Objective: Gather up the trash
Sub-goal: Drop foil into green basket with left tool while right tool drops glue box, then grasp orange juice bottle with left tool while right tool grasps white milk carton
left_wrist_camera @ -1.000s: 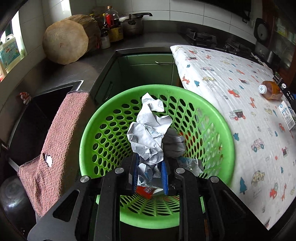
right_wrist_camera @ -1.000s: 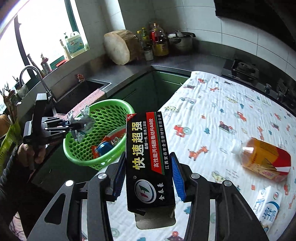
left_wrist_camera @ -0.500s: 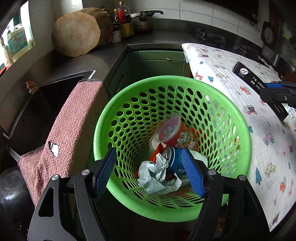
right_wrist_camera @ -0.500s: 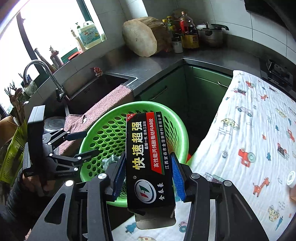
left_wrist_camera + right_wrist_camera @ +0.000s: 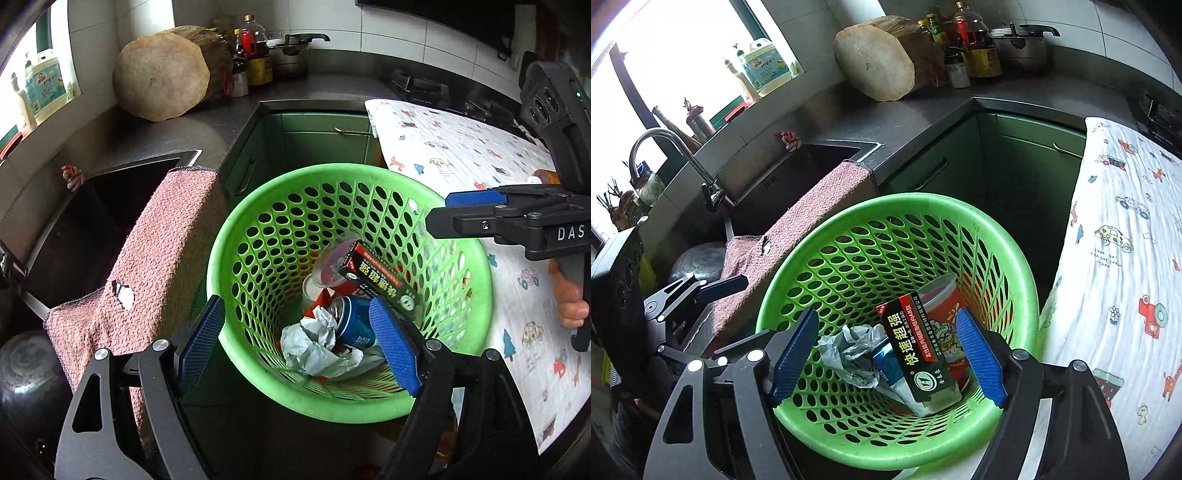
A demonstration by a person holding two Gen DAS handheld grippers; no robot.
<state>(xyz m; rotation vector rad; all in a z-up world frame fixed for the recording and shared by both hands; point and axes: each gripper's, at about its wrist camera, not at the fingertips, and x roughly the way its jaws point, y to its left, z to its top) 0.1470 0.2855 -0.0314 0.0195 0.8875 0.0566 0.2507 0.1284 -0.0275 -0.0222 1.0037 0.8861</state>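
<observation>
- My left tongs (image 5: 297, 339) hang over the near rim of the round green plastic basket with perforated walls (image 5: 258, 206), low in the centre of the left wrist frame; their jaws have just been opening and now stand wide apart, the blue ribbed pads gripping nothing.
- Between those pads, down on the basket floor, lies the crumpled white paper wad (image 5: 314, 343), loose and touching neither pad.
- My right tongs (image 5: 888, 354) sit low in the centre of the right wrist frame, above the same basket; their jaws have just been opening too, and the pads are clear of everything.
- The long black cardboard box with yellow characters and a red stripe (image 5: 914, 354) lies inside the basket between the right pads but apart from both, tilted, resting on the other rubbish.
- Under and beside that box are a blue drink can (image 5: 352, 321) and a red-printed paper cup (image 5: 942, 306) lying on its side toward the far wall.
- In the left wrist frame my right tongs reach in from the right edge above the basket's far rim, a hand (image 5: 570, 306) on the handle below them.
- A pink towel with a small hole (image 5: 159, 258) drapes over the edge of the dark sink (image 5: 798, 173), left of the basket and touching its rim.
- A white cloth printed with cartoon cars (image 5: 1119, 258) covers the surface along the right of both frames.
- A thick round wooden chopping block (image 5: 162, 74) leans on the counter at the upper left, bottles and a steel pot beside it.
</observation>
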